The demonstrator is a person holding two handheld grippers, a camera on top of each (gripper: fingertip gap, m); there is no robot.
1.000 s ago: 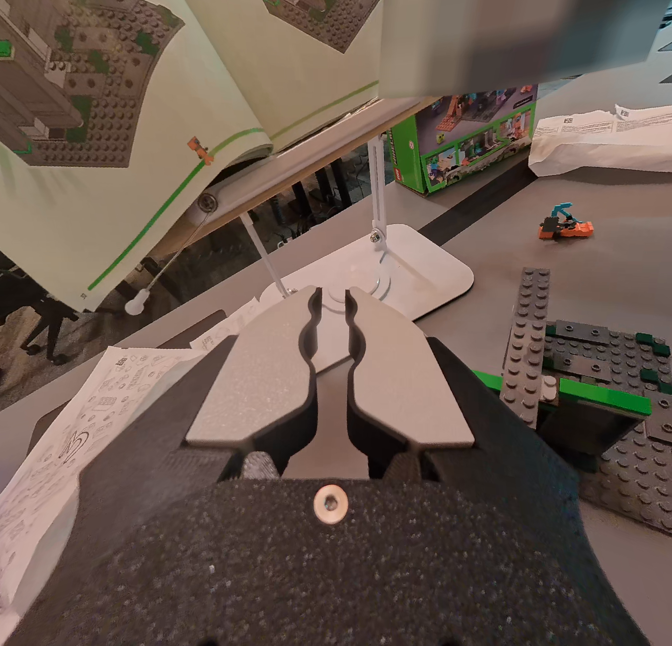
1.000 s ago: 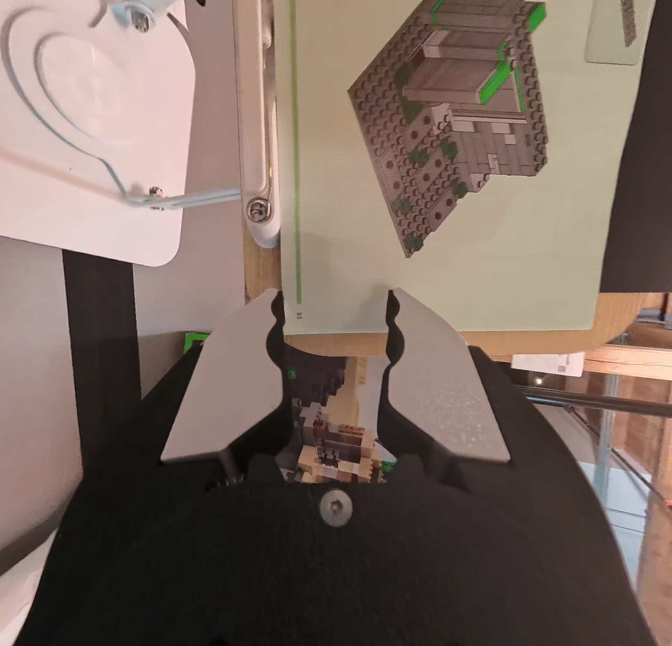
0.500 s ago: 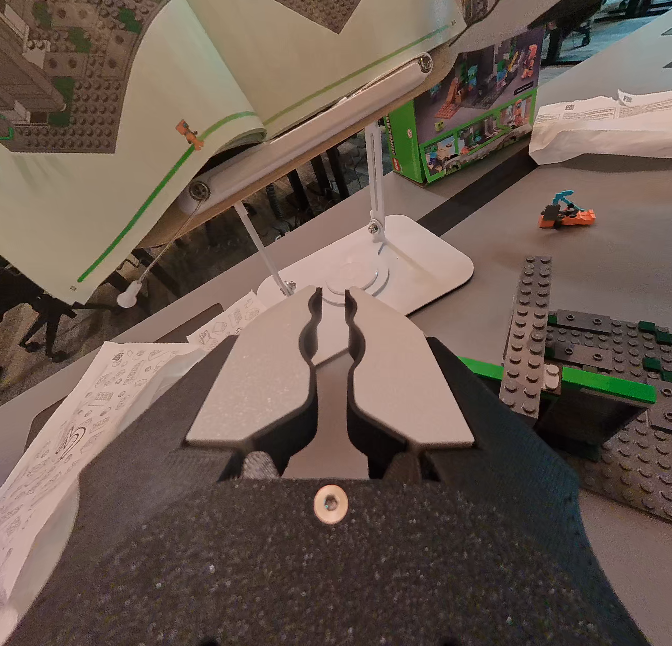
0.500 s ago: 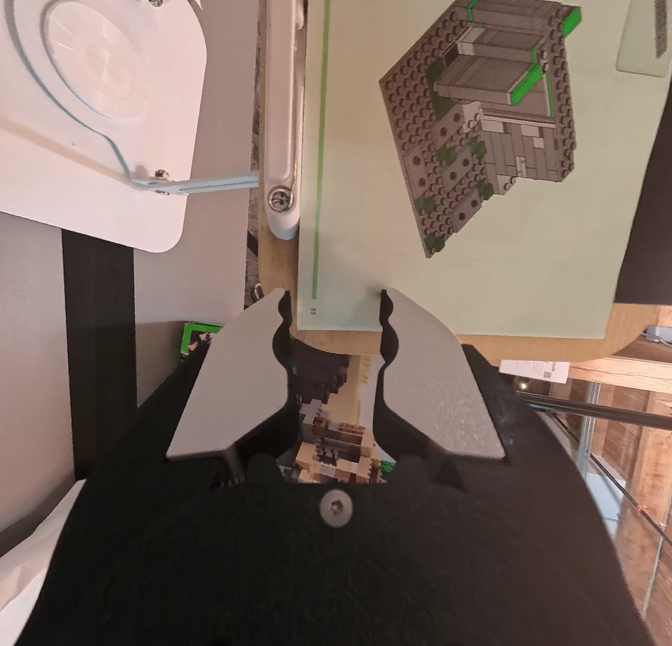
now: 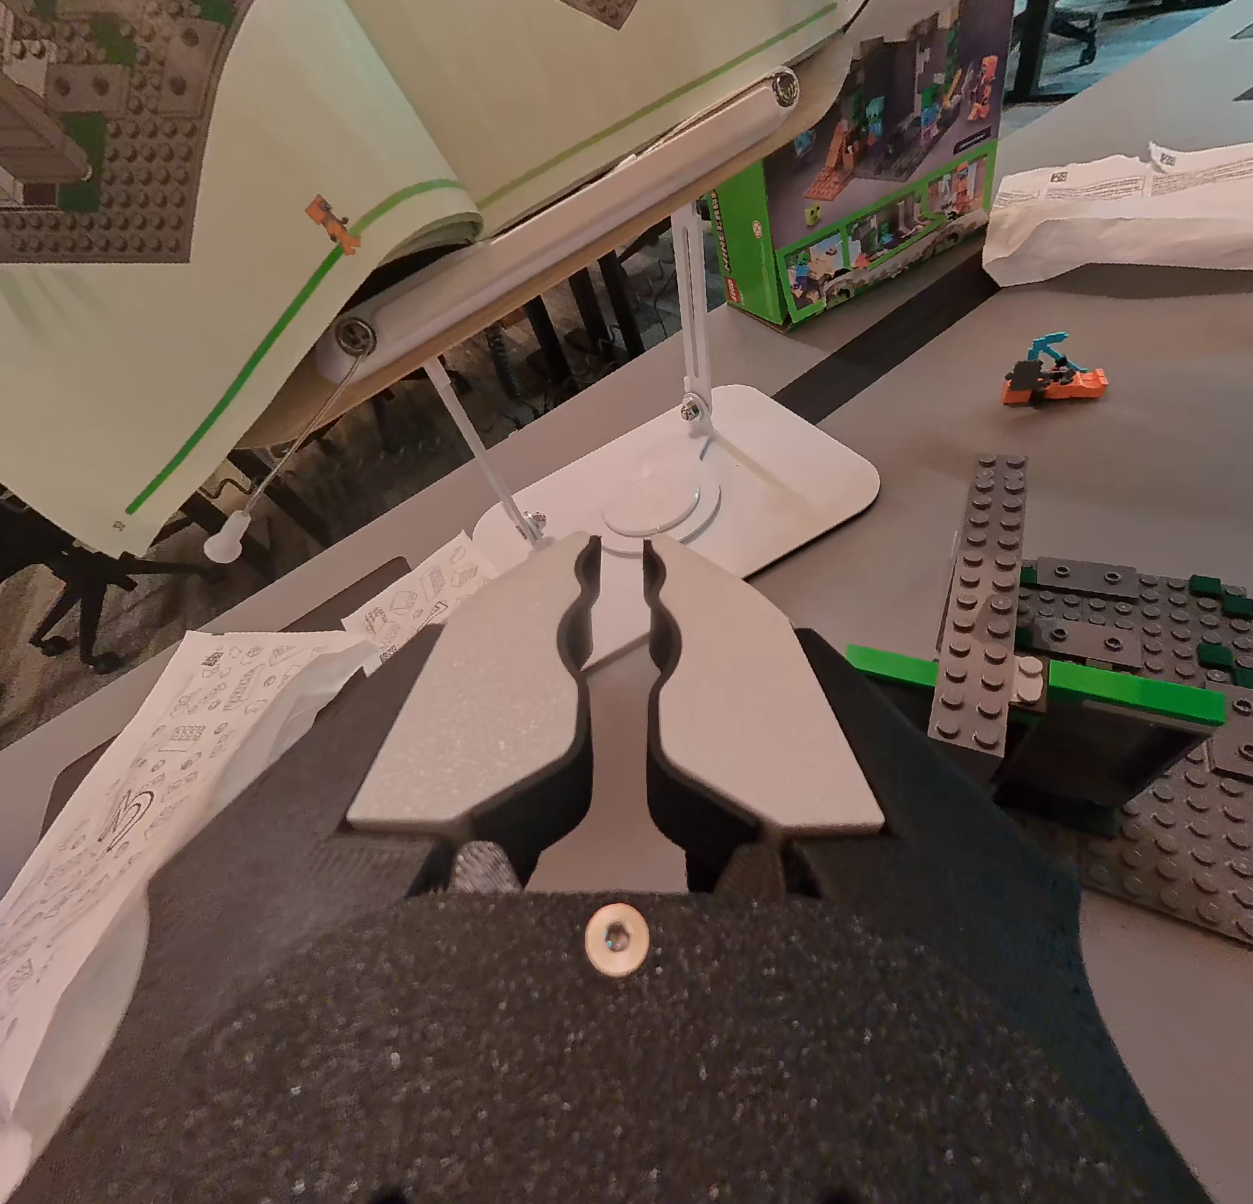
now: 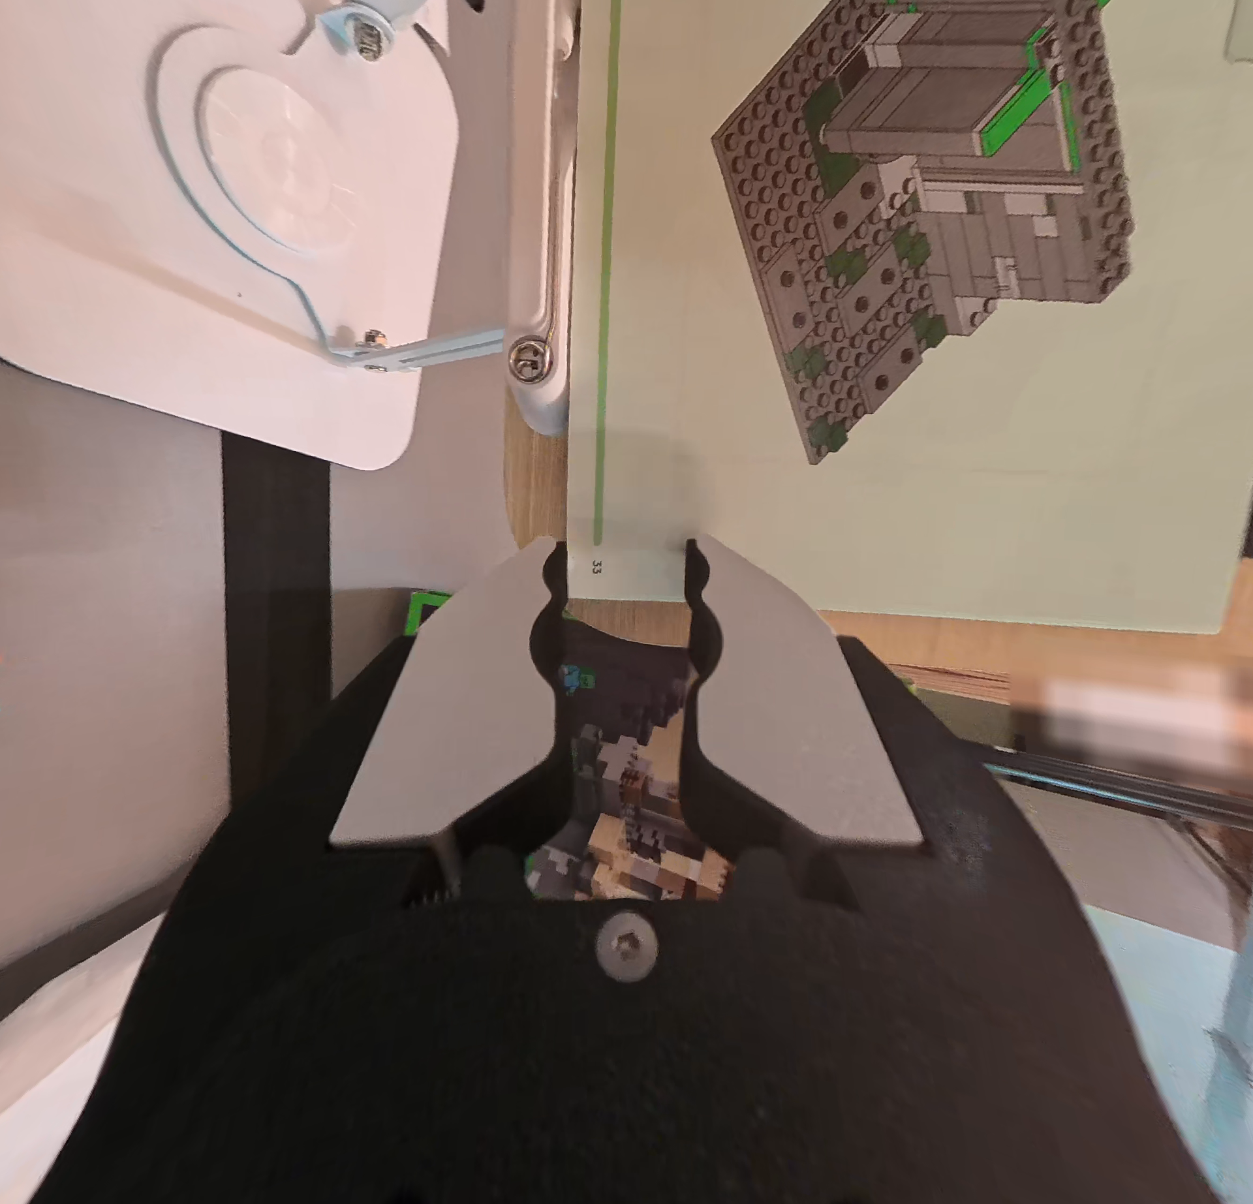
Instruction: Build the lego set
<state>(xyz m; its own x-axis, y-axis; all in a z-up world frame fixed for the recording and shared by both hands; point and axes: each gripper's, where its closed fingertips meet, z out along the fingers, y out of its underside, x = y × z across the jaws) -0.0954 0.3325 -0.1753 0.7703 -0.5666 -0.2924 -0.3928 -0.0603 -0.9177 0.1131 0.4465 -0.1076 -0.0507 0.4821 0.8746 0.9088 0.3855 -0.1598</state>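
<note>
The open instruction booklet (image 5: 339, 120) rests on a white stand (image 5: 780, 487). In the right wrist view its lower page corner (image 6: 627, 564) lies between my right gripper's (image 6: 624, 551) fingertips. The jaws stand partly open, and I see no pad pressing on the page. My left gripper (image 5: 620, 548) hovers over the table in front of the stand's base, jaws a narrow gap apart with nothing between them. The dark grey lego build (image 5: 1119, 629) lies to its right, with a long grey plate (image 5: 983, 595) and a bright green strip (image 5: 1139, 697) on it.
The green lego box (image 5: 881, 175) stands behind the stand, and part of it shows between the right fingers (image 6: 624, 764). A small orange and teal model (image 5: 1051, 381) lies on the grey table. White paper bags lie at the left (image 5: 135, 764) and far right (image 5: 1119, 222). Tip to tip, the grippers are about 25 centimetres apart. My left gripper is the nearer one to the dark grey lego build (image 5: 1119, 629): about 20 centimetres, against 25 centimetres.
My right gripper's jaws have narrowed and moved in around the page's lower corner. My left gripper has barely moved and its gap is unchanged.
</note>
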